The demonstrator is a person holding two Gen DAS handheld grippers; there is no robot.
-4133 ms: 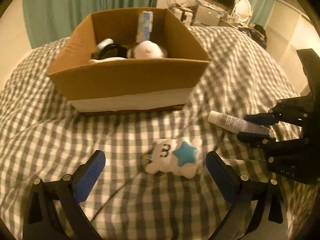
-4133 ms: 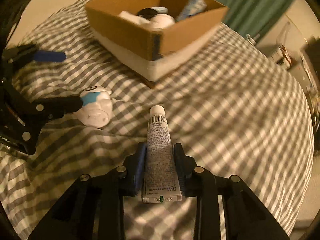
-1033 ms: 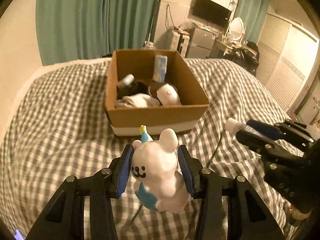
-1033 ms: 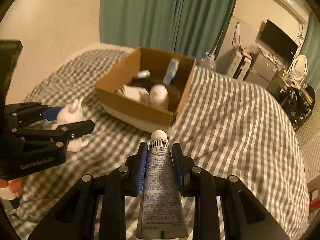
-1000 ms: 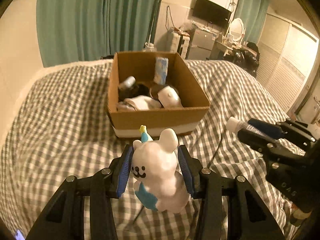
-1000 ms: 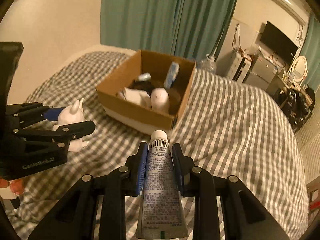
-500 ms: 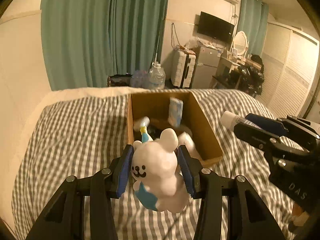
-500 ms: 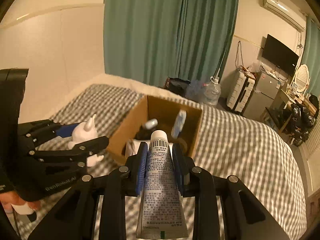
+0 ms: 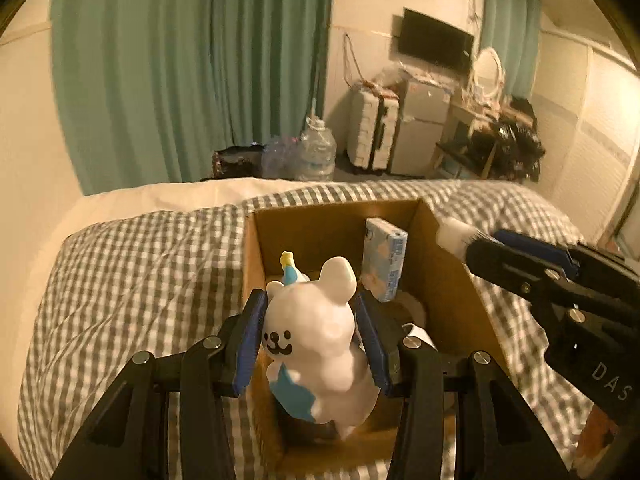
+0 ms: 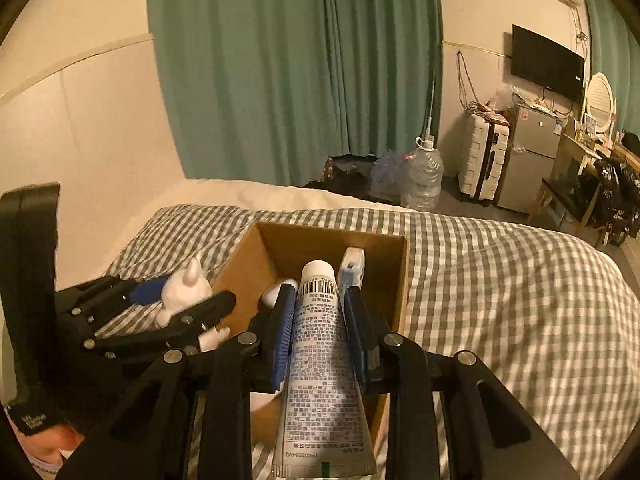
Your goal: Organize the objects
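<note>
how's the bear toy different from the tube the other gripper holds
The bear toy is rounded and white with a blue patch and a face; the tube is flat, tapering and covered in print. The bear toy fills a wide gap in the left gripper; the tube sits in the right gripper, nearly shut. Both are held above the cardboard box.

The box sits on the bed, carton upright inside, bear and tube held above it.

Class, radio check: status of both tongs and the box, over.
Left tongs shut on bear figurine, right tongs shut on tube. Both over cardboard box. Carton upright inside; drop path open.
</note>
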